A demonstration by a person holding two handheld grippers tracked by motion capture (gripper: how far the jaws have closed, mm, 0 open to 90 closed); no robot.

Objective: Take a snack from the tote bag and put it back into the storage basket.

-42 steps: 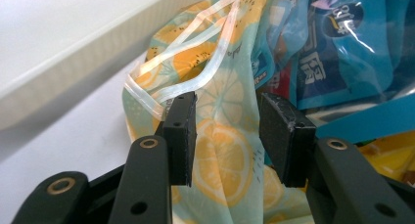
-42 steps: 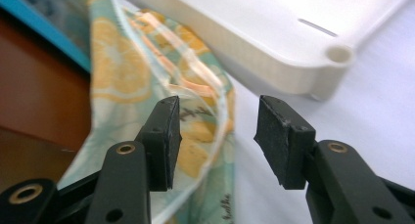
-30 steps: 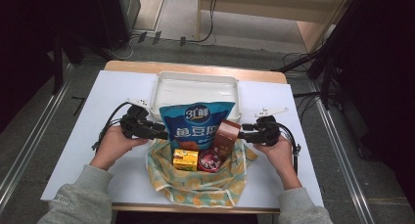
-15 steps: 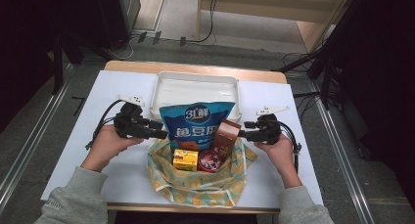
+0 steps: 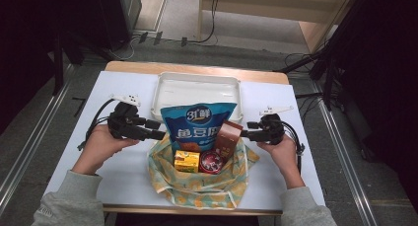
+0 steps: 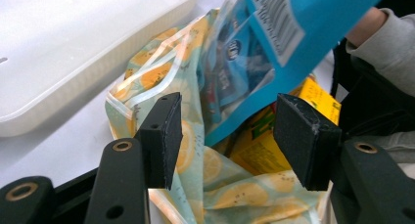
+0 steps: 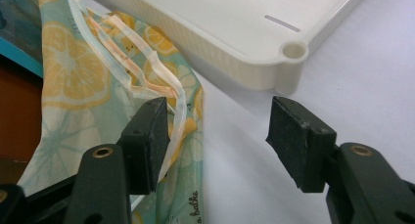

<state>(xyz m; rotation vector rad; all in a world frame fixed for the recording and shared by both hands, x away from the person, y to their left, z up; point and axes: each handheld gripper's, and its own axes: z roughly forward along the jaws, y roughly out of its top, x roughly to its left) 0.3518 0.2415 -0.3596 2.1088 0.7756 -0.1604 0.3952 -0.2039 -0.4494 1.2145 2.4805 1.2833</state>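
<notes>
The left gripper (image 6: 225,136) had its jaws standing wide with nothing pinched between them — they had just been opening; beyond the gap lay the lemon-print bag (image 6: 195,150), its cloth just past the pads, and the blue snack packet (image 6: 274,53) leaned out of the bag's mouth above a yellow box (image 6: 259,145). The right gripper (image 7: 218,136) likewise had its jaws wide and free, having just been opening; the bag's edge with its pale drawstring (image 7: 147,82) hung just beside the left-hand pad in that view, though whether it touched could not be told, and the bare white bench (image 7: 244,185) showed between the pads.

From the high view, the left gripper (image 5: 156,129) pointed inward at the bag's left rim and the right gripper (image 5: 250,130) at its right rim, each held in a hand coming up from the near edge; the lemon-print bag (image 5: 197,186) sat on the bench (image 5: 88,107) between them, near the front edge, open at the top; inside it stood the blue snack packet (image 5: 198,125), a brown carton (image 5: 227,137), the yellow box (image 5: 187,161) and a round red tin (image 5: 212,162); just behind the bag lay a white tray (image 5: 197,90).
</notes>
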